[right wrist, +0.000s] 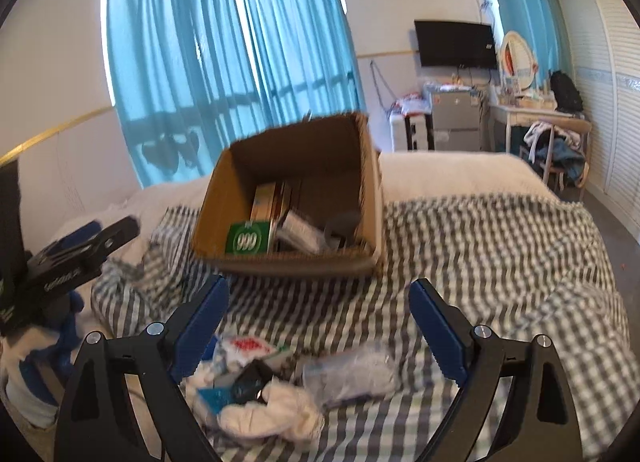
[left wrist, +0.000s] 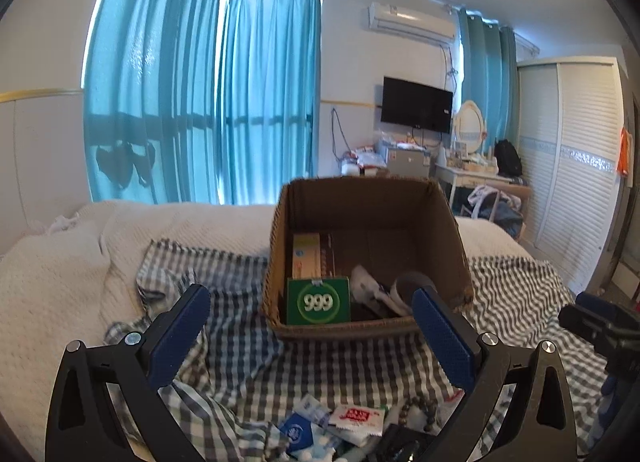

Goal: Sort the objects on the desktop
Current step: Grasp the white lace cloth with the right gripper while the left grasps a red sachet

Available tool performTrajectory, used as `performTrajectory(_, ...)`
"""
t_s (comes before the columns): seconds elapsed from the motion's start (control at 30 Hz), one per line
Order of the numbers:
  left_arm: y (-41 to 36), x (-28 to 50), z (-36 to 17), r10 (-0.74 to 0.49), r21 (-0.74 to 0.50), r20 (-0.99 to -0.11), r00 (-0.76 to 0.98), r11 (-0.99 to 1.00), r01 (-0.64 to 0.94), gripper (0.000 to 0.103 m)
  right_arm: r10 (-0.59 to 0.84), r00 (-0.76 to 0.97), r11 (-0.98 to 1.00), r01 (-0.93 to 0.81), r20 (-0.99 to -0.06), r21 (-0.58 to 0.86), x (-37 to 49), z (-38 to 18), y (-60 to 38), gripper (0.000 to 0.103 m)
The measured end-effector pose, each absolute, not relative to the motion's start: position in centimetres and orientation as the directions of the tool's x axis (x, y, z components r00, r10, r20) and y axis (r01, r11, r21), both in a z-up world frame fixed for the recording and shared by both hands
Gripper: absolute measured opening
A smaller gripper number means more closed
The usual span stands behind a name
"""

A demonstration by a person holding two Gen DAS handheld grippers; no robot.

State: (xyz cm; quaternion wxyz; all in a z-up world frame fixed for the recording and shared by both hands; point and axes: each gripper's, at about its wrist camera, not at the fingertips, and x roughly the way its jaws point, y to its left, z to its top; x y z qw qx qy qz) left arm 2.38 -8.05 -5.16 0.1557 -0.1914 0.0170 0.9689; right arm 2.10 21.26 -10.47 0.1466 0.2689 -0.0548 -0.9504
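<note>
Both pairs of tongs stand wide with nothing between their blue pads. The left tongs (left wrist: 312, 326) point toward an open cardboard box (left wrist: 368, 198) that sits on a grey-and-white checked cloth (left wrist: 240, 362) spread over the bed. Inside the box, at its 7 o'clock corner, a green packet marked 999 (left wrist: 318, 301) stands upright against the near wall; behind it lies a tan carton (left wrist: 306, 258), and toward 5 o'clock sit a crumpled white item (left wrist: 366, 282) and a grey roll (left wrist: 412, 282).

The right tongs (right wrist: 318, 318) hover over the same cloth, with the box at their 12 o'clock, well apart from the fingertips. Below them, at 6 to 7 o'clock, lies a loose heap of small things: a red-and-white sachet (right wrist: 250, 345), a clear plastic bag (right wrist: 352, 370), a small black object (right wrist: 250, 380) and white wadding (right wrist: 264, 418). The left tool appears at 9 o'clock in the right wrist view.
</note>
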Motion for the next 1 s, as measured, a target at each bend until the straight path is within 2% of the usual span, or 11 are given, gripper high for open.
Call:
performTrajectory(0.5,-4.4,-0.3,-12.7,0.314,0.004,-0.598,-0.737,-0.919,-0.395,0.103,-0.314,-0.650,-0.947,0.262,-0.692,0.184,1.1,-17.3,18.5,0.091)
performTrajectory(0.6,-4.1,-1.5,-14.7,0.317,-0.019,-0.662,-0.679,-0.913,-0.408,0.103,-0.311,-0.619,-0.946,0.276,-0.721,0.170,0.8,-18.3,17.6,0.087)
performTrajectory(0.73,-4.0,-2.9,-16.3,0.319,-0.052,-0.712,-0.626,-0.912,-0.407,0.103,-0.299,-0.557,-0.945,0.284,-0.775,0.160,0.1,-19.9,16.8,0.074)
performTrajectory(1.0,-1.8,-4.0,-19.1,0.289,0.001,-0.771,-0.568,-0.891,-0.455,0.101,-0.276,-0.456,-0.946,0.283,-0.846,0.156,-1.1,-22.5,16.3,0.069)
